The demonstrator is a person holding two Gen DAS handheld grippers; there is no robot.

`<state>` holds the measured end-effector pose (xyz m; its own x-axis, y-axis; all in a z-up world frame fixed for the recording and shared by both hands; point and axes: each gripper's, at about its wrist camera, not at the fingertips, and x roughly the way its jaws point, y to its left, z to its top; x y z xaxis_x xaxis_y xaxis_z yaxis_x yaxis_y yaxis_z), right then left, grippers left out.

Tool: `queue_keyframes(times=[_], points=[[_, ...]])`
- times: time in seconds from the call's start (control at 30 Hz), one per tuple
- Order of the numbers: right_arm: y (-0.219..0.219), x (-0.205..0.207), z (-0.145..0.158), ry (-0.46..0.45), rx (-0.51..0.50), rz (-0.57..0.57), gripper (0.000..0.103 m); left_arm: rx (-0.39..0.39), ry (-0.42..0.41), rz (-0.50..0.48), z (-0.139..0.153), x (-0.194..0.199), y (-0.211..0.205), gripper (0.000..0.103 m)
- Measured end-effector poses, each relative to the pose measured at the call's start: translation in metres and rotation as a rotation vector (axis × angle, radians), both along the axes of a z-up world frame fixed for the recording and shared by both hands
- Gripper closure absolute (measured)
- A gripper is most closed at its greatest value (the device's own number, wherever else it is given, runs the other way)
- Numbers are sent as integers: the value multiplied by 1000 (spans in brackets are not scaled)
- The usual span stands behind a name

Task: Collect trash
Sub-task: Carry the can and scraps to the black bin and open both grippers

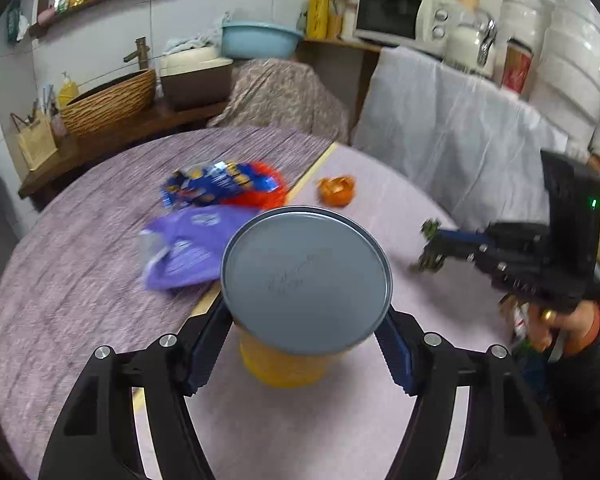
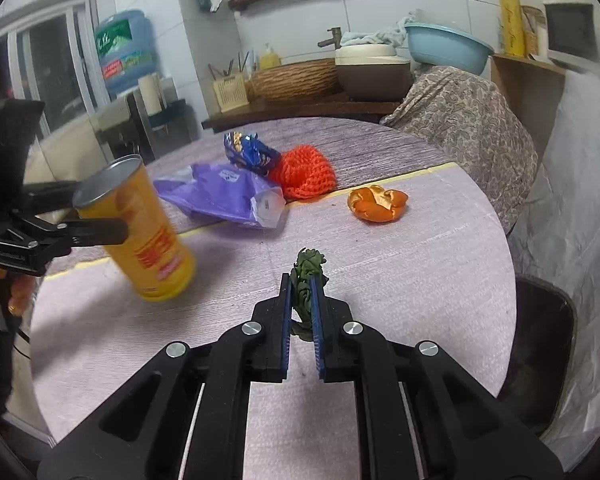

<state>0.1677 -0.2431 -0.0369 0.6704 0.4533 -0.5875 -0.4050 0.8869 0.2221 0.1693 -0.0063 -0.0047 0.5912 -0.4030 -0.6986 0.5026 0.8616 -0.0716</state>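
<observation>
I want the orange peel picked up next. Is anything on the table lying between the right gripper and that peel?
Nothing visible does. The right gripper is already shut on a green vegetable scrap, and bare tabletop stretches from it to the orange peel. The orange mesh bag and purple bag lie off to the left.

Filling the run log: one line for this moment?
left gripper: holds yellow can | right gripper: shut on green scrap | orange peel: on table

The yellow can [image 1: 284,364] hides its own base between the left fingers [image 1: 204,352]. Beyond them, the purple bag [image 1: 188,248] and blue wrapper [image 1: 208,184] blur; their print is unreadable. The green scrap [image 2: 306,292] is partly hidden between the right fingers [image 2: 286,320].
</observation>
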Motion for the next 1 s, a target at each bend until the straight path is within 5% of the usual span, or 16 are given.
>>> queue_keyframes(times=[0.33,0.63,1.0], points=[[-75,-23,9,-5,162,-104,93,-111,0,-97,5,11,-78,36],[-178,-19,2,-16,180,-365,93,-177,-4,-173,15,24,-153,36],[-259,39,-131,259,196,-576,93,-197,89,-211,-14,39,-241,36]])
